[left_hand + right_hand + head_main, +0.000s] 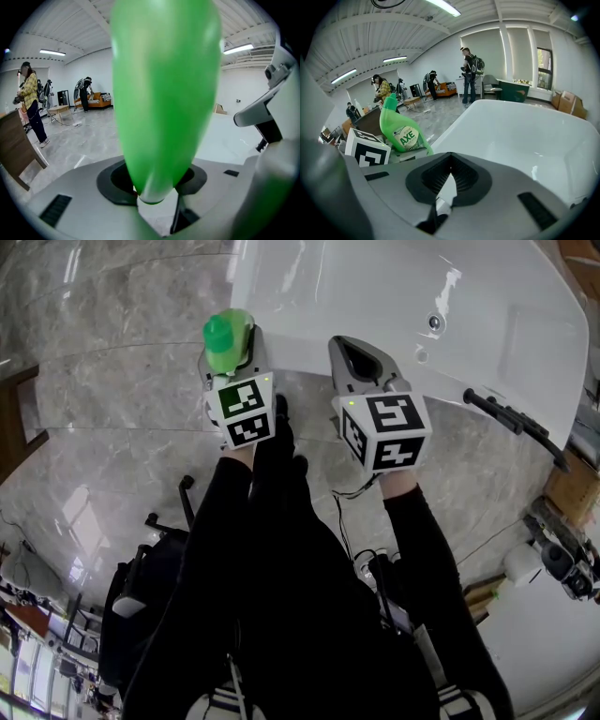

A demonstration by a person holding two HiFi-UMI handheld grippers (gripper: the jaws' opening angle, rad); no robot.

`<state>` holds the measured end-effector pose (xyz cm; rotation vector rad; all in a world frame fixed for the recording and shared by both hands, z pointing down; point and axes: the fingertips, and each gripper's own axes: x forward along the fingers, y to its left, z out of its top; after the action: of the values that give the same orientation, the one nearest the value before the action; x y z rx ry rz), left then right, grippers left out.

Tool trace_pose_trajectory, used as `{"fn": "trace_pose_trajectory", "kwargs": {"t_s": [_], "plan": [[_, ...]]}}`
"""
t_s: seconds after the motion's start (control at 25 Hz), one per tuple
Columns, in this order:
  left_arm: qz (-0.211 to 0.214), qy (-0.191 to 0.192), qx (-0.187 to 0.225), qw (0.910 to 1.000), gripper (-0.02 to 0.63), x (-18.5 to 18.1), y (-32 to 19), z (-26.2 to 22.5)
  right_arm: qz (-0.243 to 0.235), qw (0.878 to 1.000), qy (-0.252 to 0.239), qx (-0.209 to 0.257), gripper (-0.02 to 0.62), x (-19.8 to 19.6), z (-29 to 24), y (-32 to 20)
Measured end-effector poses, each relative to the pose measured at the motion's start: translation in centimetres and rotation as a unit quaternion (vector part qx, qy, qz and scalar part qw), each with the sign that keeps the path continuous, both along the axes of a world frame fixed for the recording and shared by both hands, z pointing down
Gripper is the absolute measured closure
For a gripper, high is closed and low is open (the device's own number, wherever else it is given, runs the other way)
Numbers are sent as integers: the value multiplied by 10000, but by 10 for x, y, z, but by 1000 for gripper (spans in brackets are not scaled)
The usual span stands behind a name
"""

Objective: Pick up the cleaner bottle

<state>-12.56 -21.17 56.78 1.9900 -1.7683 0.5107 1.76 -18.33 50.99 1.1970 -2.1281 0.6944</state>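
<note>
The green cleaner bottle [228, 341] sits at the tip of my left gripper [230, 367], by the corner of the white bathtub [394, 296]. In the left gripper view the bottle [164, 93] fills the space between the jaws of the left gripper [157, 187], and the dark pads close against its sides. The right gripper view shows the bottle [401, 129] tilted, its white label facing me, behind the left gripper's marker cube [368, 147]. My right gripper [354, 352] hovers over the tub's rim, shut on nothing; the pads of the right gripper [449, 180] meet in front of the tub [525, 140].
Grey marble floor lies around the tub. A wooden piece of furniture [19, 418] stands at the left edge. A black bar [516, 423] lies by the tub's right side, with equipment [558, 559] beyond it. People [468, 70] stand far off in the room.
</note>
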Motion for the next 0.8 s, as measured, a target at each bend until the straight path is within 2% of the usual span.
{"fn": "trace_pose_trajectory", "kwargs": {"t_s": [0.36,0.8], "plan": [[424,54,229,9988,408,9,9,-16,73,10000,30,45,594,0,-1,0],[765,112,626,9950,410,23,9,-66,203,9993,55,322,594,4,-30,-9]]}}
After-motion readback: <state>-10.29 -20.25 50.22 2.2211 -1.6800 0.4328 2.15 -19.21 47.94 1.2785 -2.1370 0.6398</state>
